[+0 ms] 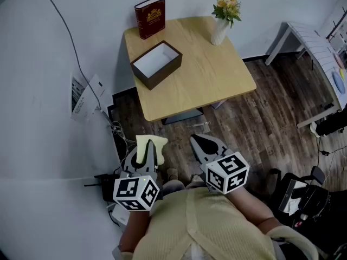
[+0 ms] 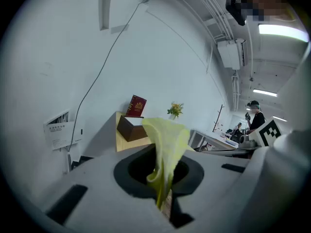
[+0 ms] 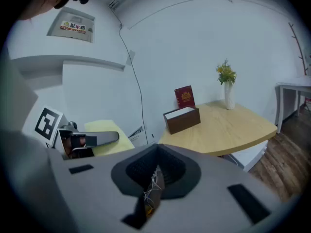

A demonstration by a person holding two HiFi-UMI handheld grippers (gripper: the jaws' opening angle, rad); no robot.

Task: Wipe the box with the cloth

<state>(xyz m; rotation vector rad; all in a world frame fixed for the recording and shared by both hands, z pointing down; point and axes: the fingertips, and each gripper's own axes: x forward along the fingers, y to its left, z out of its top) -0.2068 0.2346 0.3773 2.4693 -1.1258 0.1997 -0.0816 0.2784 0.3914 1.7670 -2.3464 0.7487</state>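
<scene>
While your left gripper (image 2: 163, 198) pinches the cloth (image 2: 167, 140) in its jaws and your right gripper (image 1: 205, 143) is closed on nothing, the box (image 1: 156, 64) sits on the bench (image 1: 206, 75), far off; bring the cloth there.

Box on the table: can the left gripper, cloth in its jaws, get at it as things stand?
Probably yes. The left gripper, shut on the yellow cloth, hangs short of the table, but nothing lies between it and the open brown box by the table's left edge.
</scene>
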